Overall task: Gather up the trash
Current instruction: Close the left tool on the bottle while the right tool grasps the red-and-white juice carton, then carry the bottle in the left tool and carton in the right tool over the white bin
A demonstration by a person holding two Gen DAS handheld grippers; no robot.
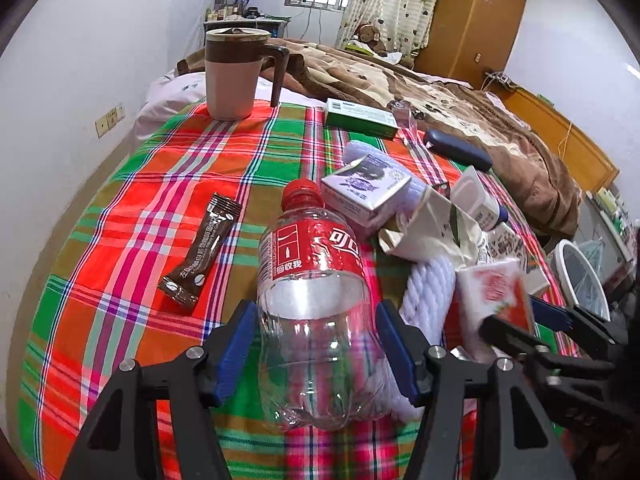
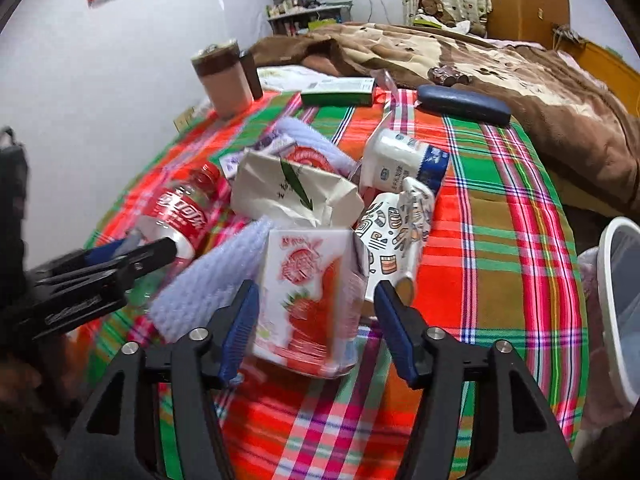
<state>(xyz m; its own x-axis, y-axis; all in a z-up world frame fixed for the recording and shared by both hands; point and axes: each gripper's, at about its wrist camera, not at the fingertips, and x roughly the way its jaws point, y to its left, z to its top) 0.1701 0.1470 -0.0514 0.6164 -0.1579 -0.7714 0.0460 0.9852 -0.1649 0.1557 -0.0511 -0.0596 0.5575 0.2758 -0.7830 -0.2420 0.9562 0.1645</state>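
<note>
An empty clear cola bottle (image 1: 316, 300) with a red label and cap lies on the plaid cloth, between the open fingers of my left gripper (image 1: 316, 328); it also shows in the right wrist view (image 2: 180, 212). A strawberry milk carton (image 2: 308, 300) stands between the open fingers of my right gripper (image 2: 316, 312); it also shows in the left wrist view (image 1: 494, 292). A gap shows beside the right finger. A crumpled paper bag (image 2: 288, 192), a patterned paper cup (image 2: 396, 236), a yogurt bottle (image 2: 404, 160), a purple-white carton (image 1: 366, 190) and a brown sachet (image 1: 204, 248) lie around.
A white bin (image 2: 620, 308) stands off the table's right edge. A lidded mug (image 1: 236, 76), a green box (image 1: 360, 118), a dark glasses case (image 1: 458, 150) and a lilac towel (image 2: 208, 280) are on the plaid table (image 1: 120, 200). A bed with a brown blanket (image 2: 500, 60) lies behind.
</note>
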